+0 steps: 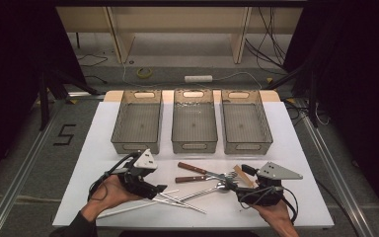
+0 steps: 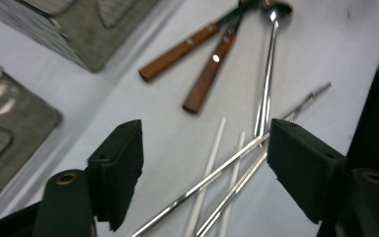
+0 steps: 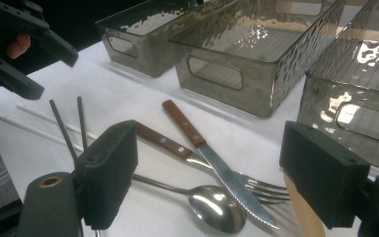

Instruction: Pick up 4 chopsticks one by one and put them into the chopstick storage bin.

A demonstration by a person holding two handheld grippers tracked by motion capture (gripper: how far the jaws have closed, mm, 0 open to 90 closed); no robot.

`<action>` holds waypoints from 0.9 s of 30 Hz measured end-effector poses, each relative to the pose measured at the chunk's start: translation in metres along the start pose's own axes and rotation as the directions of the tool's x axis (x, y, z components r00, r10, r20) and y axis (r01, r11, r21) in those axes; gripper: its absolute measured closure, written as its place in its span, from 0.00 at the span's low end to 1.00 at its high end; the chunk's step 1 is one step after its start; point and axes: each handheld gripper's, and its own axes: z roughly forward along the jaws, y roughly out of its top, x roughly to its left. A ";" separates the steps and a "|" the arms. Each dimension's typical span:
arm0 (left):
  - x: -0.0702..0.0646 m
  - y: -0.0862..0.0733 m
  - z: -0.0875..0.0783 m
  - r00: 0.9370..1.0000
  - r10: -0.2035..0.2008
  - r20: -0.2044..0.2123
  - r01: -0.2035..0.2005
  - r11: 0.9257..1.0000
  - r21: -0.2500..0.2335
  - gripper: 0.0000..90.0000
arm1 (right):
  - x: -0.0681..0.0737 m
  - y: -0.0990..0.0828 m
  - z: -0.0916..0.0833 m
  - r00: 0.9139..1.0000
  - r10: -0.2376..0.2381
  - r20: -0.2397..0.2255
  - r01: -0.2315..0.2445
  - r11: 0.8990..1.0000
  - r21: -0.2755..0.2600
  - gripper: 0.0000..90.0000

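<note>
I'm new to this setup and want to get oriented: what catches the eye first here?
Three clear bins stand in a row at the table's far side. In front of them lies a loose pile of cutlery: wooden-handled knife, fork, spoon and metal chopsticks. The left gripper and right gripper flank it, jaws apart.

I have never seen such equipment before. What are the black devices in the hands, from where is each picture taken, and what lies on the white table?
A person holds one hand-held gripper in each hand: a black tool with two jaws. The high view looks down on the table; the left hand-held gripper is at its left, the right hand-held gripper at its right. The other two pictures come from cameras riding on each tool, looking along its jaws.

On the table stand three clear bins in a row. In front lie a knife, a fork, a spoon, metal chopsticks and white chopsticks.

Both pairs of jaws stand open; nothing is held.
</note>
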 end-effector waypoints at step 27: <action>-0.015 -0.020 0.040 0.972 0.206 0.109 -0.231 0.909 0.348 0.74 | -0.001 0.000 0.004 1.000 0.009 -0.015 -0.008 0.999 0.031 0.27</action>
